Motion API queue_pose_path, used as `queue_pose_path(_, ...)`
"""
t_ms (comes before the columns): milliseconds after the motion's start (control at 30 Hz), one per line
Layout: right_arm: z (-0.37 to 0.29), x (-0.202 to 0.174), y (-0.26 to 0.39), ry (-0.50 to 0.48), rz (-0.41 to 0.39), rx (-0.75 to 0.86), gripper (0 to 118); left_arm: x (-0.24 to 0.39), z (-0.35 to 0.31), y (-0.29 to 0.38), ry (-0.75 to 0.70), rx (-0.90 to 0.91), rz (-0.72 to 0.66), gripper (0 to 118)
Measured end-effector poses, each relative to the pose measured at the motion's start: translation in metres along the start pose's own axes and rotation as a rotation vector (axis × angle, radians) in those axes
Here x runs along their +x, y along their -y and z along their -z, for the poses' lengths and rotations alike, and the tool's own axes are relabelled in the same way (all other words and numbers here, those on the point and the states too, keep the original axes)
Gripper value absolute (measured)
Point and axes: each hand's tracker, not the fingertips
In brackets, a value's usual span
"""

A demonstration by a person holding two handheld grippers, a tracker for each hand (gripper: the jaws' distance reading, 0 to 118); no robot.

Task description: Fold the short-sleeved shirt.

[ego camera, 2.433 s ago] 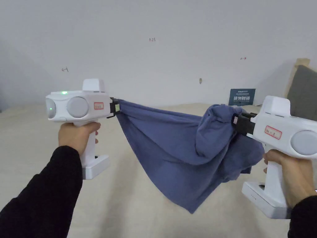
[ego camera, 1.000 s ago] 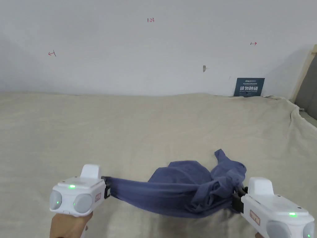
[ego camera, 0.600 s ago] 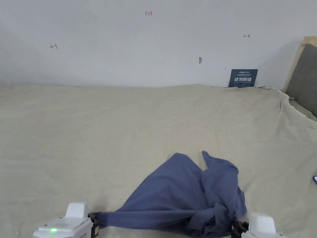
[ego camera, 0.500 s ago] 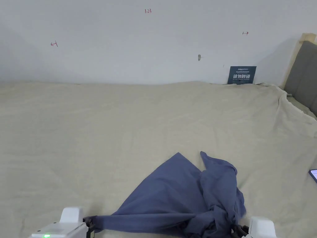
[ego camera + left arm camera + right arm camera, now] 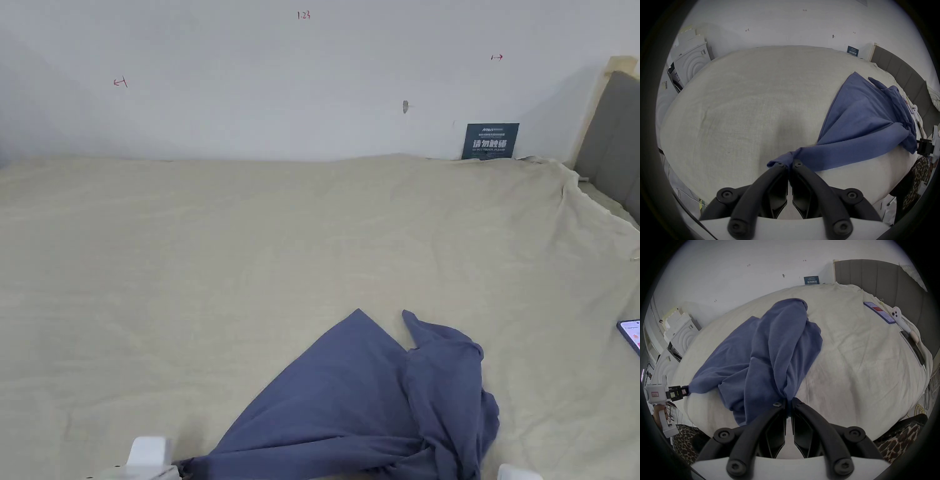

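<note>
Blue short-sleeved shirt (image 5: 369, 400) lies bunched on the beige bedsheet (image 5: 250, 250) near the bed's front edge (a phone (image 5: 878, 312) rests well to the right). The left gripper (image 5: 788, 165) pinches one corner of it. The right gripper (image 5: 786, 401) clamps a gathered bunch opposite.

The shirt (image 5: 375, 400) is soft matt blue cloth, limp and creased where it bunches. Beneath it the bed cover (image 5: 187, 250) is a pale beige woven cloth, matt with a slightly coarse, wrinkled weave. The left gripper (image 5: 789, 164) and right gripper (image 5: 787, 400) have matt black plastic jaws with small screw heads and smooth white plastic bodies. At the far right, the headboard (image 5: 883, 280) looks like grey padded fabric.
</note>
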Motion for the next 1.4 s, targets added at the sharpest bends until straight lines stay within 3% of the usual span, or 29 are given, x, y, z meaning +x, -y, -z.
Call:
queue_pose_path(33, -0.001, 0.000, -0.002, 0.001, 0.000, -0.004, 9, 0.000, -0.001, -0.003, -0.001, -0.008, -0.009, 11)
queue_pose_path(100, -0.010, -0.004, -0.009, 0.005, -0.003, -0.017, 29, 0.001, -0.008, -0.010, 0.004, -0.028, -0.027, 31)
queue_pose_path(167, -0.027, -0.005, -0.019, 0.015, -0.010, 0.007, 36, 0.004, -0.028, -0.021, 0.024, -0.035, -0.049, 38)
queue_pose_path(233, -0.051, -0.009, -0.035, 0.003, -0.006, 0.093, 82, 0.006, -0.048, -0.034, 0.070, 0.025, -0.080, 89)
queue_pose_path(267, -0.067, -0.008, -0.047, -0.010, 0.001, 0.153, 90, 0.003, -0.050, -0.039, 0.086, 0.081, -0.091, 102)
queue_pose_path(300, -0.081, -0.009, -0.059, -0.015, 0.003, 0.211, 90, 0.004, -0.063, -0.048, 0.101, 0.142, -0.096, 106)
queue_pose_path(567, -0.173, -0.029, -0.121, 0.069, -0.116, 0.576, 90, 0.027, -0.155, -0.102, 0.096, 0.504, -0.084, 106)
queue_pose_path(667, -0.189, -0.038, -0.123, 0.100, -0.157, 0.649, 88, 0.033, -0.168, -0.103, 0.076, 0.574, -0.059, 102)
queue_pose_path(700, -0.193, -0.041, -0.122, 0.100, -0.169, 0.660, 85, 0.035, -0.171, -0.102, 0.071, 0.591, -0.048, 95)
queue_pose_path(733, -0.195, -0.043, -0.121, 0.105, -0.177, 0.675, 77, 0.037, -0.175, -0.099, 0.080, 0.620, -0.038, 79)
queue_pose_path(800, -0.199, -0.049, -0.118, 0.113, -0.190, 0.702, 46, 0.039, -0.179, -0.093, 0.095, 0.662, -0.029, 47)
queue_pose_path(833, -0.200, -0.051, -0.116, 0.113, -0.199, 0.707, 16, 0.039, -0.180, -0.090, 0.107, 0.673, -0.033, 26)
queue_pose_path(867, -0.199, -0.052, -0.115, 0.116, -0.203, 0.713, 0, 0.039, -0.181, -0.087, 0.121, 0.684, -0.037, 14)
queue_pose_path(900, -0.199, -0.053, -0.114, 0.128, -0.209, 0.720, 0, 0.039, -0.181, -0.086, 0.132, 0.687, -0.046, 1)
queue_pose_path(1267, -0.198, -0.050, -0.111, 0.107, -0.214, 0.698, 0, 0.023, -0.164, -0.081, 0.164, 0.554, -0.046, 0)
queue_pose_path(1400, -0.196, -0.047, -0.113, 0.108, -0.214, 0.691, 0, 0.009, -0.145, -0.089, 0.162, 0.406, -0.113, 0)
